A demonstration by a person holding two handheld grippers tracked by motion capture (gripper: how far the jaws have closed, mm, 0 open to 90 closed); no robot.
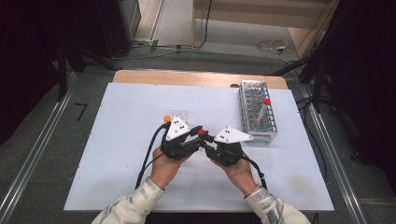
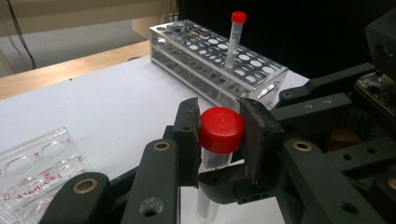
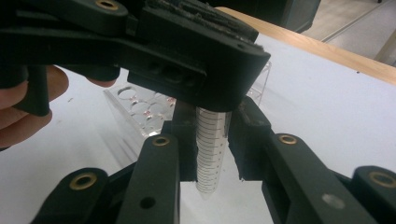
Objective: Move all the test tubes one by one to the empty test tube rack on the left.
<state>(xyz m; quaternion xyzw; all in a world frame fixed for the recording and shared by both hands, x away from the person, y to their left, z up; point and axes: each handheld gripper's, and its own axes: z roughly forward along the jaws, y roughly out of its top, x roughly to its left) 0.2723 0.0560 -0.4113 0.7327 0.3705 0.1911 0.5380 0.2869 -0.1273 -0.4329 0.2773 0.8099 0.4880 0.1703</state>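
Tube [image 3: 211,154] pinched by the right claw [image 3: 212,144], its red cap [image 2: 221,130] pinched by the left claw [image 2: 219,140]; unscrewing looks underway, next needs a twist

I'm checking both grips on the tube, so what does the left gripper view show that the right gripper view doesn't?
The left gripper view alone gives the tube's red cap clamped between the left gripper jaws, plus the metal rack holding a second red-capped tube.

The right gripper view alone gives the tube's graduated body between the right gripper jaws, under the other gripper, and a hand.

Both take in the held tube, the clear well plate and the white table.
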